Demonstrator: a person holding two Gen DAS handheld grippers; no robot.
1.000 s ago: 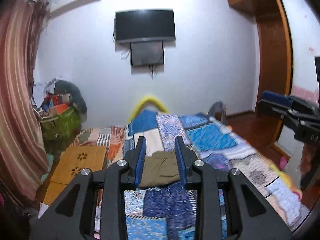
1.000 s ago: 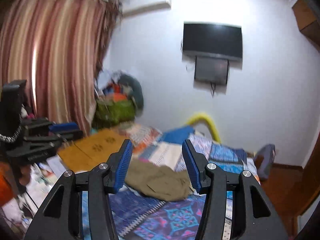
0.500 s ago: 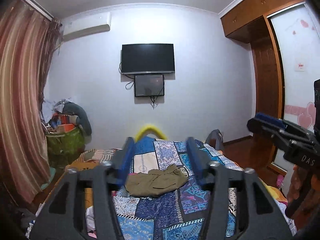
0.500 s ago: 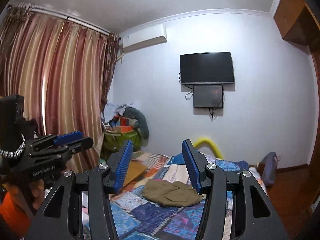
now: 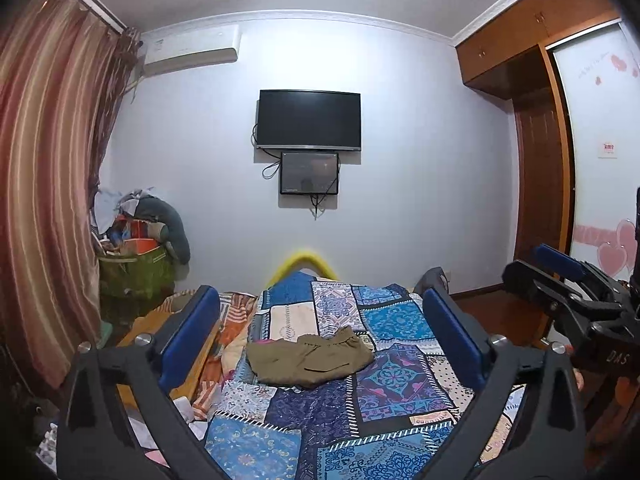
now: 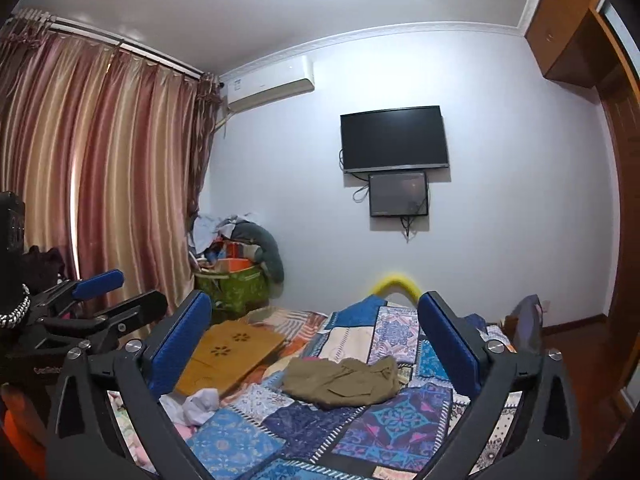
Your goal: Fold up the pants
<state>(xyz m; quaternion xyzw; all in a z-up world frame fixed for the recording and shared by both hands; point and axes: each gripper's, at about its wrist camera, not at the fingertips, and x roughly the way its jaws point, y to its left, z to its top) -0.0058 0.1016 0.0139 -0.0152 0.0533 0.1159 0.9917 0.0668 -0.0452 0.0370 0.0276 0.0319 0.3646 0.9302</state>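
Observation:
Olive-brown pants [image 5: 310, 360] lie in a loosely folded heap in the middle of the patchwork quilt [image 5: 392, 376]; they also show in the right wrist view [image 6: 340, 378]. My left gripper [image 5: 320, 294] is held back from the bed, well short of the pants. Its jaws are opening wide, with nothing between them. My right gripper [image 6: 315, 298] is also held back, its jaws opening wide and empty. Each gripper shows at the edge of the other's view: the right gripper [image 5: 560, 280] and the left gripper [image 6: 100, 292].
A wooden board [image 6: 228, 354] lies on the bed's left side, with crumpled white cloth [image 6: 196, 402] near it. A green bag piled with clothes [image 5: 132, 276] stands by the curtain [image 5: 44, 200]. A TV [image 5: 308, 118] hangs on the far wall; a wardrobe [image 5: 540, 184] is at the right.
Both grippers drew back from the pants and tipped upward, so the pants now look smaller and farther off. The jaws of both spread from narrow to wide.

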